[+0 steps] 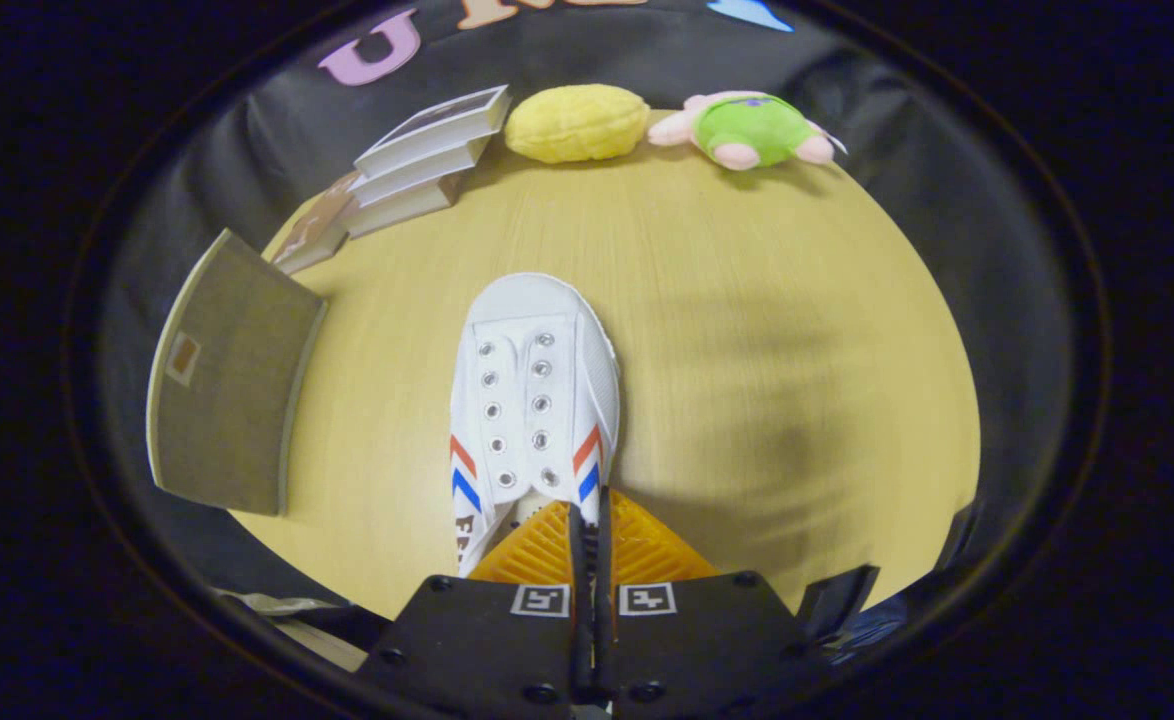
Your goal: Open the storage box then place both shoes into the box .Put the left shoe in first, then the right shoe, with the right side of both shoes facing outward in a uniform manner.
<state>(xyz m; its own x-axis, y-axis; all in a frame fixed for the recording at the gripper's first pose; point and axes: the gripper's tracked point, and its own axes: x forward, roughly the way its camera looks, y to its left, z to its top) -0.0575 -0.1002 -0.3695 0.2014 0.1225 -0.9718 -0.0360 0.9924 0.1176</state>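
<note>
A round wooden counter point(727, 300) seen from just above, looking forward along a hand-held tool point(590, 520). The tool's two fingers point(647, 550) sit pressed almost together, with only a thin slit between them. They meet at the heel end of a white shoe point(535, 400), and the shoe's right side wall appears to run into that slit, so the tool looks to be pinching the shoe by its collar edge; the exact contact is hidden behind the fingers.

The shoe points away from the tool, toe toward the far side of the counter. It is a canvas sneaker with two rows of metal eyelets and no laces showing. Red and blue chevron stripes mark both of its sides near the heel. Whether the sole rests on the counter or is lifted cannot be told.

To the left of the shoe, at the counter's edge, a grey-brown flat panel point(227, 385) stands tilted, with a small pale label on it. It looks like a lid or side of the box.

Beyond the panel, at the far left, is a stack of books point(417, 165), leaning in steps. Just right of the books lies a yellow plush point(577, 122) shaped like a peanut. Farther right, at the far edge, lies a green and pink plush point(752, 130) on its side. The two toys are apart from each other and well apart from the shoe.

A soft shadow falls on the bare counter to the right of the shoe.
</note>
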